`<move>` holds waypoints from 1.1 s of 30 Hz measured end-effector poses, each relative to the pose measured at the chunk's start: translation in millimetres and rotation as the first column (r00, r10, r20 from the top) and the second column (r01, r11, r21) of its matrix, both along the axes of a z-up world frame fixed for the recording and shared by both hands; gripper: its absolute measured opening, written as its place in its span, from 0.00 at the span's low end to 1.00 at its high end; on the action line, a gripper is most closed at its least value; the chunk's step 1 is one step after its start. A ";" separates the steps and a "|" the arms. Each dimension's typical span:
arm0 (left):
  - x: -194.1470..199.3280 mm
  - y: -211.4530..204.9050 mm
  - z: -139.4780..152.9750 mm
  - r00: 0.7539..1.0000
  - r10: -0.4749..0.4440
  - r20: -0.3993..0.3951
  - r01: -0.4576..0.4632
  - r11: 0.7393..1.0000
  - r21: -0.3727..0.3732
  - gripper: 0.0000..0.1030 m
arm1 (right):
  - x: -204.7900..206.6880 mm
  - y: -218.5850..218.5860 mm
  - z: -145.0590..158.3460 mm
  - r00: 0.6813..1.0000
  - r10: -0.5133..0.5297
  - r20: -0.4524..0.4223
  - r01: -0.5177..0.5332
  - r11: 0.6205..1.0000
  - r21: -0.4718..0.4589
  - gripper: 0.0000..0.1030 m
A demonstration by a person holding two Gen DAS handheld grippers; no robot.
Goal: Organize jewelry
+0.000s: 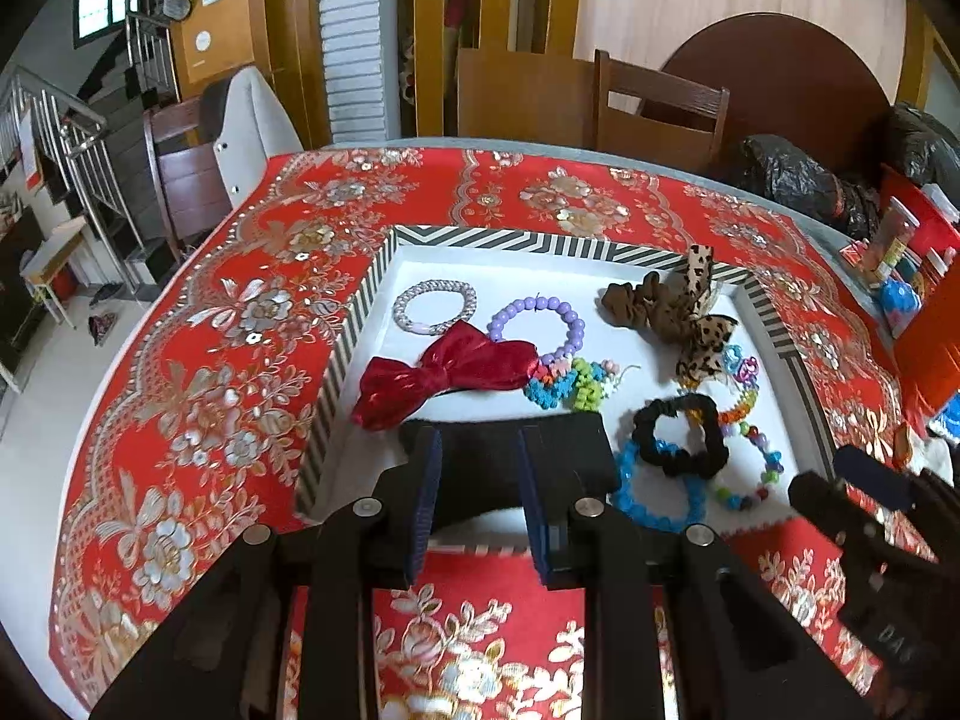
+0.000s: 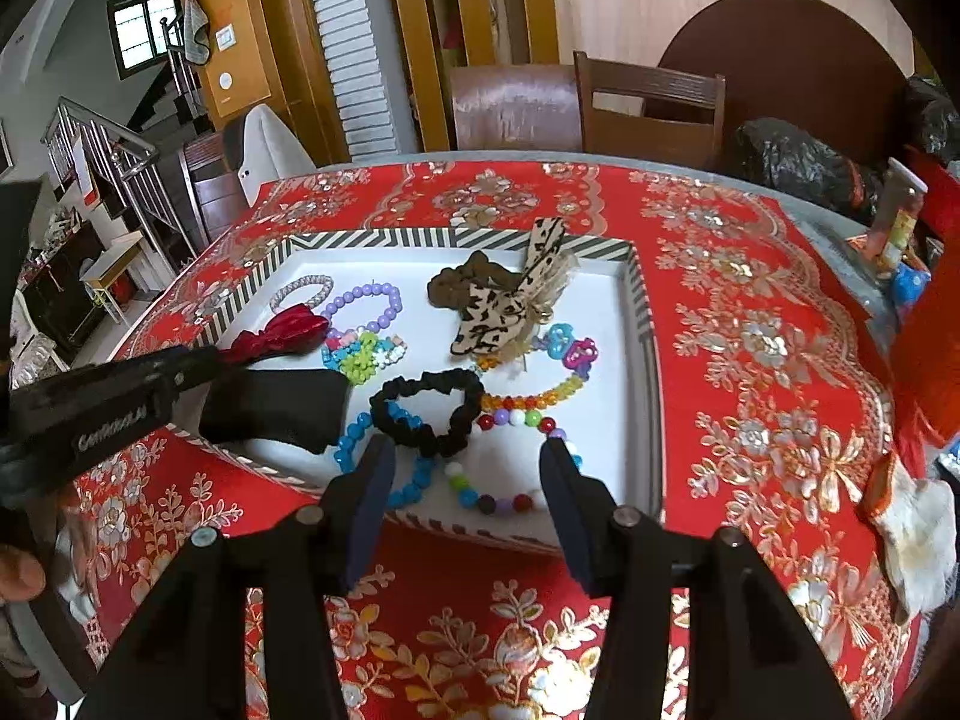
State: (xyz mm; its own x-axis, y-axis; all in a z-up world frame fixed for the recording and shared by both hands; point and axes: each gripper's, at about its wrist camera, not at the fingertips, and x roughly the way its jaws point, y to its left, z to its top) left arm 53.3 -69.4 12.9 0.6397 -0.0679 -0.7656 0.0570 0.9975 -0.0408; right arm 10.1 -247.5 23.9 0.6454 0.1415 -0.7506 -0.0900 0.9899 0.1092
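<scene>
A striped-rim white tray (image 1: 360, 300) (image 2: 645, 324) on the red table holds hair ties and bracelets. My left gripper (image 1: 480, 462) is shut on a black velvet band (image 1: 510, 450), held over the tray's near left part; it also shows in the right wrist view (image 2: 276, 405). My right gripper (image 2: 468, 480) is open and empty at the tray's near edge, around a multicolour bead bracelet (image 2: 510, 420). A black scrunchie (image 2: 432, 408) and blue bead bracelet (image 2: 354, 444) lie just ahead of it. A red bow (image 1: 444, 372), purple bead bracelet (image 1: 534, 324) and leopard bow (image 1: 702, 324) lie further in.
The table carries a red floral cloth (image 1: 210, 360). Red boxes and packets (image 1: 918, 276) stand at the right edge, a crumpled tissue (image 2: 912, 534) lies at the right. Wooden chairs (image 1: 660, 108) stand behind the table. Black bags (image 1: 792, 174) sit at the far right.
</scene>
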 end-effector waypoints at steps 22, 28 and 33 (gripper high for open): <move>-58.2 -5.2 38.7 0.988 0.003 0.151 -0.014 0.997 0.073 0.38 | -31.8 -0.6 33.9 0.994 -0.040 0.099 0.043 0.999 -0.032 0.67; -61.6 -15.4 43.8 0.986 0.001 0.166 -0.020 0.993 0.115 0.38 | -36.1 -4.7 40.2 0.992 -0.040 0.118 0.043 0.999 -0.027 0.68; -64.0 -17.1 44.5 0.986 -0.005 0.164 -0.013 0.994 0.107 0.38 | -37.0 -5.4 40.8 0.992 -0.040 0.117 0.043 0.999 -0.020 0.68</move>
State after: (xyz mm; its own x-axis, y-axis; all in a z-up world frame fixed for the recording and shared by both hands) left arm -10.8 -86.6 57.4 0.7574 0.0117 -0.6529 0.0501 0.9959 0.0760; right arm -26.8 -252.9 64.7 0.7335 0.0971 -0.6727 -0.0597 0.9951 0.0786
